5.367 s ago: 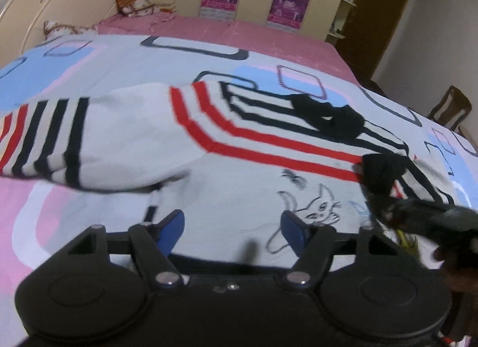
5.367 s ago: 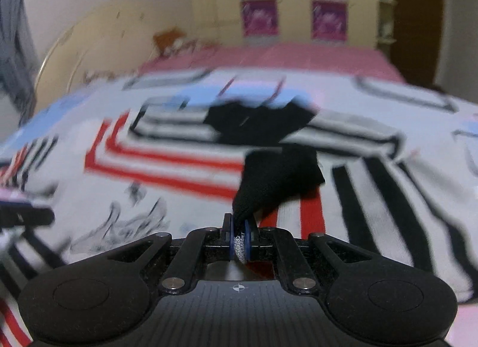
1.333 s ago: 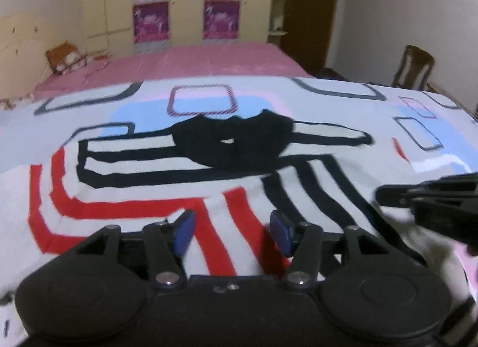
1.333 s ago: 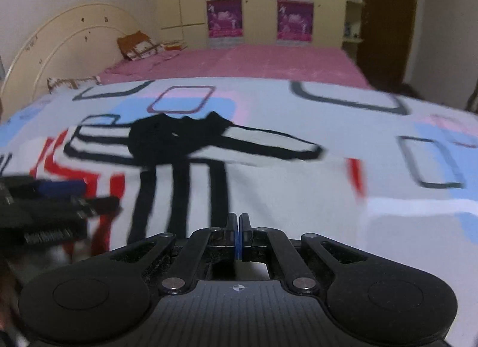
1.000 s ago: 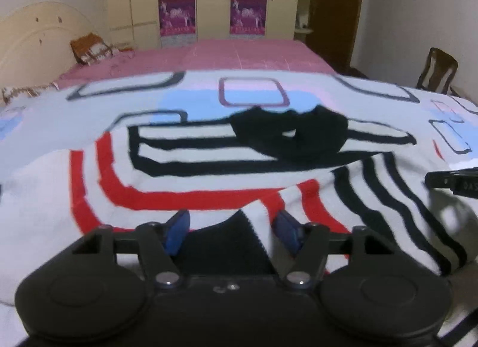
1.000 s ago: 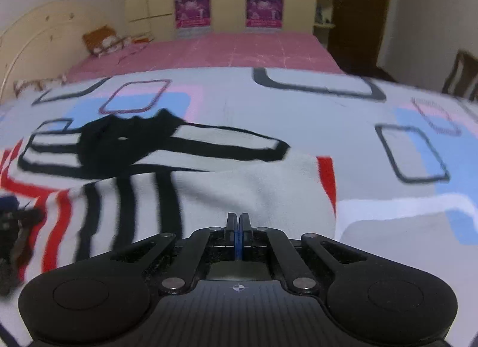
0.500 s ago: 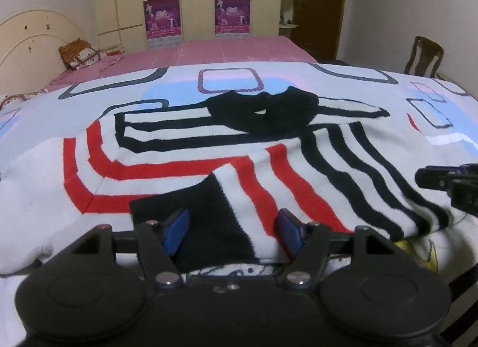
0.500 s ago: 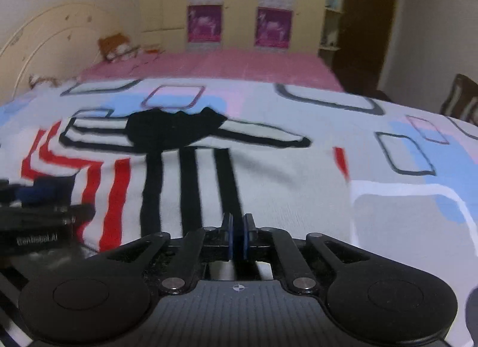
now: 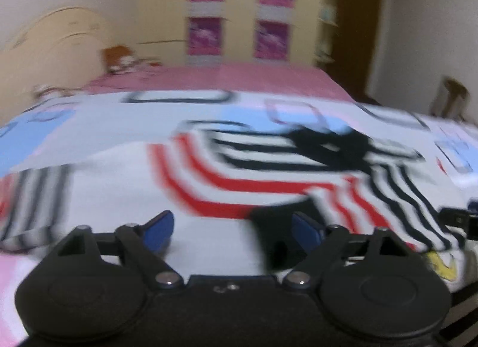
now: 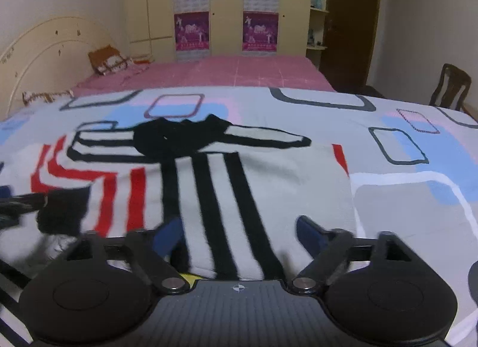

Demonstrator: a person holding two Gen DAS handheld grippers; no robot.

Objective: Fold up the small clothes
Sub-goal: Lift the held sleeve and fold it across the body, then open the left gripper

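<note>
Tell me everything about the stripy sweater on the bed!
The sweater is a small white knit with black and red stripes and a black collar. It lies flat on the patterned bedspread, with the right sleeve folded across the body so its black cuff sits at the left. Both grippers hover over its near edge, jaws open, holding nothing.

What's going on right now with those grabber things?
Left hand-held gripper open, right hand-held gripper open. Striped sweater lies on bed, sleeve folded across. Nothing blocking.

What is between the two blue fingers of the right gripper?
In the right wrist view, the open right hand-held gripper straddles the folded sleeve of the white knitted sweater with black and red stripes; black stripes run between its blue fingers.
</note>
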